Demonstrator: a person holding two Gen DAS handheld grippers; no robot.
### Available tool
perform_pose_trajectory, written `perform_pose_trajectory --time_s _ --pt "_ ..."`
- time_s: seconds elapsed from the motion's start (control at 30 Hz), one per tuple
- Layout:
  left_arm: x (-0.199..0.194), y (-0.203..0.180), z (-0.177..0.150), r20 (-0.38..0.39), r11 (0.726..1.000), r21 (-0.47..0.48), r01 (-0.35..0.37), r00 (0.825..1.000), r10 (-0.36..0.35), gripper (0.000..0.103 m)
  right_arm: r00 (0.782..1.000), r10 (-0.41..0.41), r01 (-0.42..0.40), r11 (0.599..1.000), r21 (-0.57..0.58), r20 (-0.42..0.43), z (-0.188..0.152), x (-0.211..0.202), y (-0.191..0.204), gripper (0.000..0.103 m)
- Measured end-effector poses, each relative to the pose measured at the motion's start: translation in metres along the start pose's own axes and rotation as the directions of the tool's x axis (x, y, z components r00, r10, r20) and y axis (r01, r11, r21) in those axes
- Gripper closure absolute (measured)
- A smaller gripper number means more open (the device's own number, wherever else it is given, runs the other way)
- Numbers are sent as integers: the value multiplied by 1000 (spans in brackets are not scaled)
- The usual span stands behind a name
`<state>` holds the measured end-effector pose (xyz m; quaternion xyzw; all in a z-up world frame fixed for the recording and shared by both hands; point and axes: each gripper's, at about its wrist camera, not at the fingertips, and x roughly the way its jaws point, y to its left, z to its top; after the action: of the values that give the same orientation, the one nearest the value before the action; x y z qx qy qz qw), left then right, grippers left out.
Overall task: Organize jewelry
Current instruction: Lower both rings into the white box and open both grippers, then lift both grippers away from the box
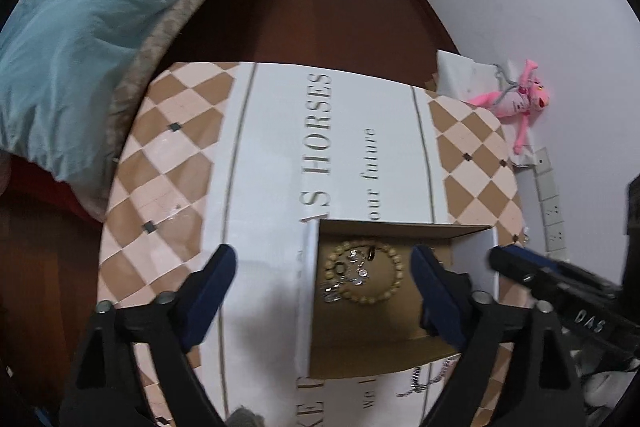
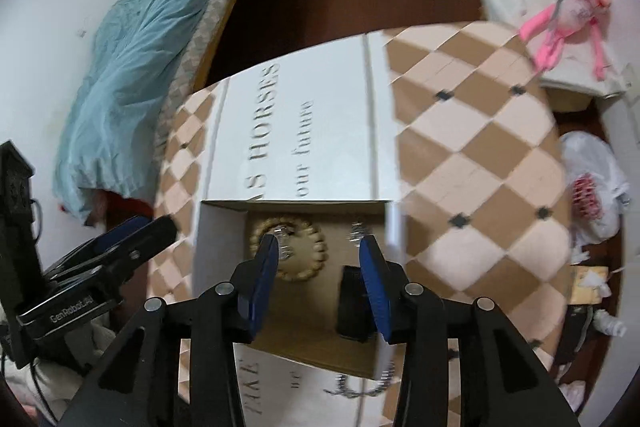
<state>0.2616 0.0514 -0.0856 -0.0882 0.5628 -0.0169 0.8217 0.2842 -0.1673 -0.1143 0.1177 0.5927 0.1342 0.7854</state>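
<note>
Tabletop (image 1: 168,163): checkered cloth with printed lettering, bed (image 1: 80,7) at upper left.
Box (image 1: 472,255): open cardboard, lower centre of the frame.
Bead bracelet (image 1: 394,291): inside the box, silver pieces within its ring.
Chain (image 2: 360,385): on the tabletop below the box.
Left gripper (image 1: 324,291): fingers spread wide, holding nothing.
Right gripper (image 2: 320,279): fingers parted over the box, nothing gripped.

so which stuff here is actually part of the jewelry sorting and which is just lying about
Part of the job:
cardboard box
bead bracelet
silver pieces
silver chain
small black item

Lying about:
pink plush toy
blue quilt
plastic bag
</note>
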Motion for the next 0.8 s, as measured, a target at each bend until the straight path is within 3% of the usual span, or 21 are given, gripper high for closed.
perform_pose_trajectory --time_s 0.07,0.13,0.3,0.57,0.8 --pt "-3 3 -7 20 999 2 -34 999 34 11 998 -53 53 998 -15 22 -4 -4 0 58" --pt "-5 6 -15 33 998 2 -59 998 59 11 992 -120 122 992 -35 46 -12 -9 1 51" --pt "-8 8 -40 70 990 10 -137 988 136 8 962 -255 263 961 -80 102 -37 -15 8 15" --pt "-24 -1 -74 130 983 35 -180 976 174 6 921 -354 373 922 -104 165 -78 -30 21 4" --pt "-64 -13 -90 207 986 57 -156 968 141 6 911 -325 357 929 -92 255 -102 -75 37 4"
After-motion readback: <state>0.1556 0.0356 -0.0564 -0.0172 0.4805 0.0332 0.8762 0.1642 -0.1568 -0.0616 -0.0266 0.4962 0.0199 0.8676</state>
